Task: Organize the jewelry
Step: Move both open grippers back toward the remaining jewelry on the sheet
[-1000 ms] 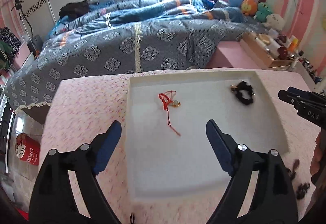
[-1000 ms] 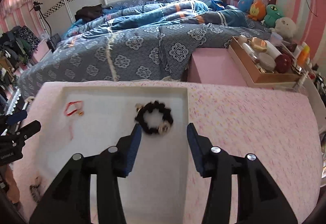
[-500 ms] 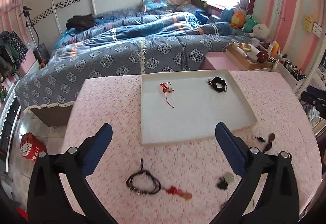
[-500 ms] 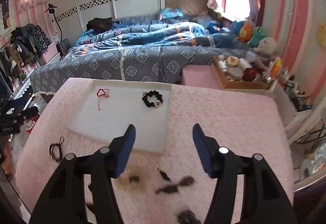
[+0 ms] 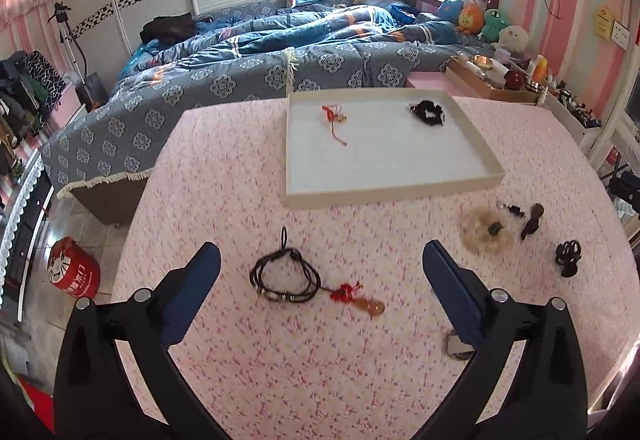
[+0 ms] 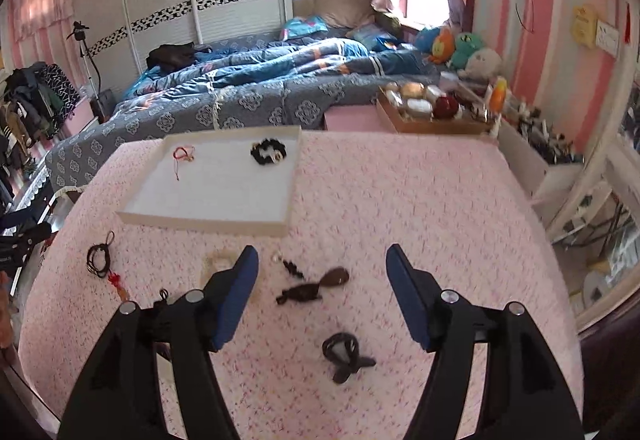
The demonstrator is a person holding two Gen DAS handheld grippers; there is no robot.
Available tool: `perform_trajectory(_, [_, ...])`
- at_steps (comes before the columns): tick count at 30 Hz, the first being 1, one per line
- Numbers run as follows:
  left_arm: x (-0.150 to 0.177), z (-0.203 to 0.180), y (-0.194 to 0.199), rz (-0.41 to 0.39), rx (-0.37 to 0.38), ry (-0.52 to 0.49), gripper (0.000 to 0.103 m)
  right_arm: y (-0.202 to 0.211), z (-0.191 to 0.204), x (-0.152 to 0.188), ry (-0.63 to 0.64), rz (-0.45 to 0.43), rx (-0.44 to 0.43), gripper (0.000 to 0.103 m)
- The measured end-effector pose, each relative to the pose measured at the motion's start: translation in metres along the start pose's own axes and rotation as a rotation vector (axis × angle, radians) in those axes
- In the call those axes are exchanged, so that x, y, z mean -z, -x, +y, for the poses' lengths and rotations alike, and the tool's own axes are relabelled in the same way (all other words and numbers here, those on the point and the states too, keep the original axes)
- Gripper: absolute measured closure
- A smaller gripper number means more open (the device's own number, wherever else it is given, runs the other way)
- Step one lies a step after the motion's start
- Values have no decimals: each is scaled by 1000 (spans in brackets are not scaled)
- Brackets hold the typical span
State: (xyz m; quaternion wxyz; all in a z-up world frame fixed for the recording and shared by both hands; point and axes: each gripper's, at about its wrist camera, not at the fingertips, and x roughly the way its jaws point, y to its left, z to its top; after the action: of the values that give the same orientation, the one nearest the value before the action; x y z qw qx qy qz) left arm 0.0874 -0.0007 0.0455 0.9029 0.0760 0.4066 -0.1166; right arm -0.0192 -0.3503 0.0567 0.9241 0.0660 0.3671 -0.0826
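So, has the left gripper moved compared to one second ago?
Yes. The left gripper has pulled back from the white tray: earlier its open fingers stood over the tray, now they stand over the black cord bracelet, nearer than the tray.

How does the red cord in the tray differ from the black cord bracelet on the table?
The red cord is thin, red and lies in the white tray; the black cord bracelet is thicker, dark and coiled on the pink tablecloth, outside the tray. Neither is held.
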Motion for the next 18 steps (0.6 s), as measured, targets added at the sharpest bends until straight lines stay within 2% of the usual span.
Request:
perform_trajectory(5, [19, 8, -15, 6, -3, 45, 3, -17, 2, 19, -26, 0, 21, 36])
perform_trajectory(10, [37, 17, -41, 61, 13, 102, 3, -35, 6, 34, -34, 3, 51, 36])
perform_trajectory(13, [46, 16, -51, 77, 11, 107, 3, -44, 8, 37, -34, 7, 54, 36])
perform_trajectory(18, [55, 9, -67, 107, 52, 117, 3, -55, 14, 37, -15, 11, 65, 36])
